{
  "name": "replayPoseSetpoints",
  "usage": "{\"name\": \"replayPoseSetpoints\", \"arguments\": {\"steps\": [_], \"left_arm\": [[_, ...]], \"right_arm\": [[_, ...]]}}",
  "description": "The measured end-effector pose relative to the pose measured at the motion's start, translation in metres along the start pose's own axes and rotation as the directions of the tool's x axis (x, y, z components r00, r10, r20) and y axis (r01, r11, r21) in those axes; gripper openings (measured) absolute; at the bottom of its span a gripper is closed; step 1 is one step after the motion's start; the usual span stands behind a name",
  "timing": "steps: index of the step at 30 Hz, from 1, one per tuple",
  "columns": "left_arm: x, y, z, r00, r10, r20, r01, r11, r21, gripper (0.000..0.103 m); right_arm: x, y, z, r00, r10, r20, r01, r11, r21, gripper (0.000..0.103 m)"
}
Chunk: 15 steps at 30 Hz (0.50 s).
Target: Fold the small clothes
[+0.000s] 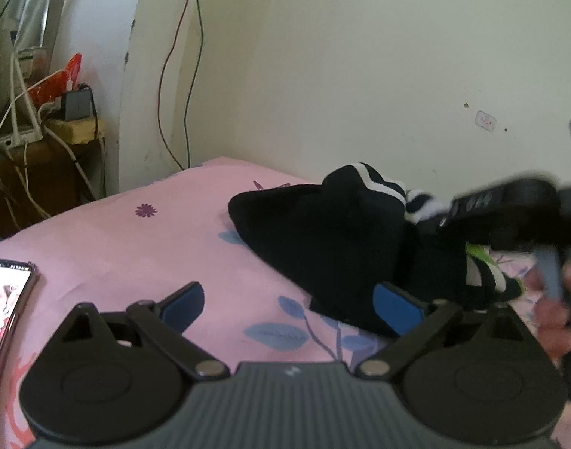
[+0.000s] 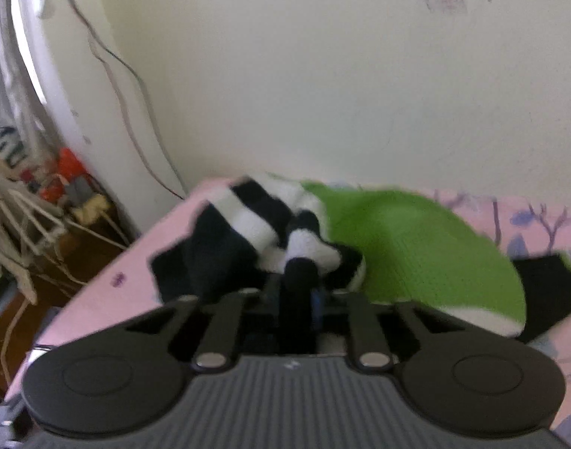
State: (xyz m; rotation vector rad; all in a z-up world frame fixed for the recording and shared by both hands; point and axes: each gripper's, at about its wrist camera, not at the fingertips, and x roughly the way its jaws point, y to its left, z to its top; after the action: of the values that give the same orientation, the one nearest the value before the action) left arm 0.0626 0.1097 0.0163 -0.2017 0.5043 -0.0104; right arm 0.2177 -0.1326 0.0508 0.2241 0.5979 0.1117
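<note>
right wrist view: sock pinched, fold under way

right wrist view shows the right gripper [image 2: 298,299] clamped on a dark fold of the striped sock [image 2: 270,224] at lower centre, green garment [image 2: 416,247] just behind it at centre right. over in the left wrist view, the left gripper [image 1: 289,305] sits wide apart, nothing between its blue pads [image 1: 395,308], its right pad at the edge of the black garment [image 1: 322,239] on the pink sheet [image 1: 135,247]. looks like the grab-and-fold step. next move likely calls for carrying that pinched edge across while the free gripper pins the cloth.
</note>
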Motion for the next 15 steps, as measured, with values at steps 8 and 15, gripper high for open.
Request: {"name": "replayPoseSetpoints", "arguments": {"steps": [8,15], "left_arm": [[-0.004,0.016,0.003,1.0,-0.001,0.02,0.002,0.997,-0.08,0.101],[-0.008,0.026,0.005,0.999,-0.031,0.032,0.035,0.99,-0.139,0.103]], "right_arm": [[-0.168,-0.013,0.018,0.955,0.211,0.207,-0.209,0.977,-0.033,0.002],[-0.299,-0.038,-0.068,0.921,0.369,0.126,-0.328,0.907,-0.264,0.005]]}}
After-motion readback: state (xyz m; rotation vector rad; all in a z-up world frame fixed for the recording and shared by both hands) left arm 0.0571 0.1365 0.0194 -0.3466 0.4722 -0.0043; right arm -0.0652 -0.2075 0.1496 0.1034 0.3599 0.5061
